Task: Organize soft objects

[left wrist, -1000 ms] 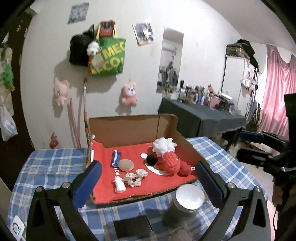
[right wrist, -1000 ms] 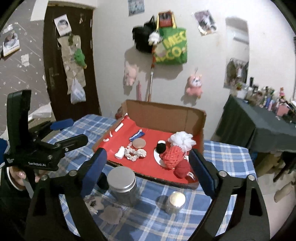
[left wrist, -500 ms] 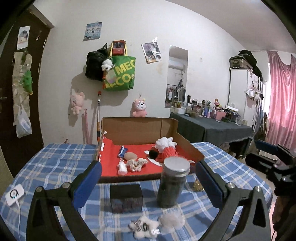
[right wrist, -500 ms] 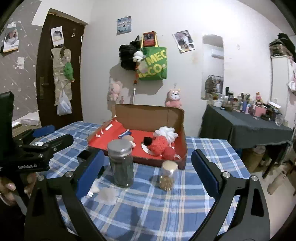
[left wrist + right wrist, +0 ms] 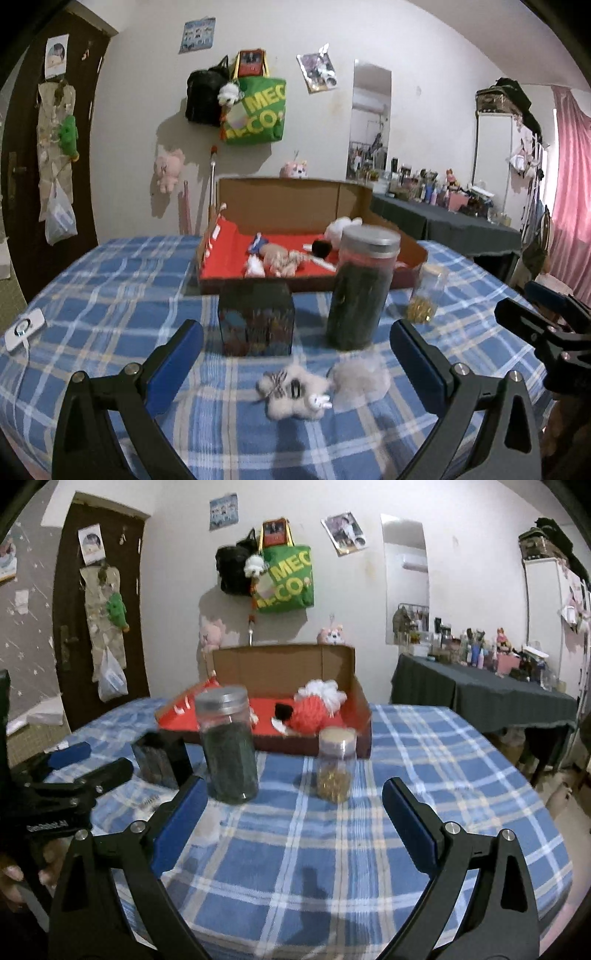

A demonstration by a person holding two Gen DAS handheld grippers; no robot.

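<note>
Checked tablecloth (image 5: 110, 295), both grippers spread wide and empty
Left gripper (image 5: 295, 354) frames the white plush (image 5: 291, 393); reaching carelessly could topple the tall jar (image 5: 360, 291) just behind

Dim, even indoor light leaves soft shadows on the wall (image 5: 147, 110) and blue checked tablecloth (image 5: 332, 849), with motion blur smearing mid-table items and fisheye bending darkening both views' corners.
</note>
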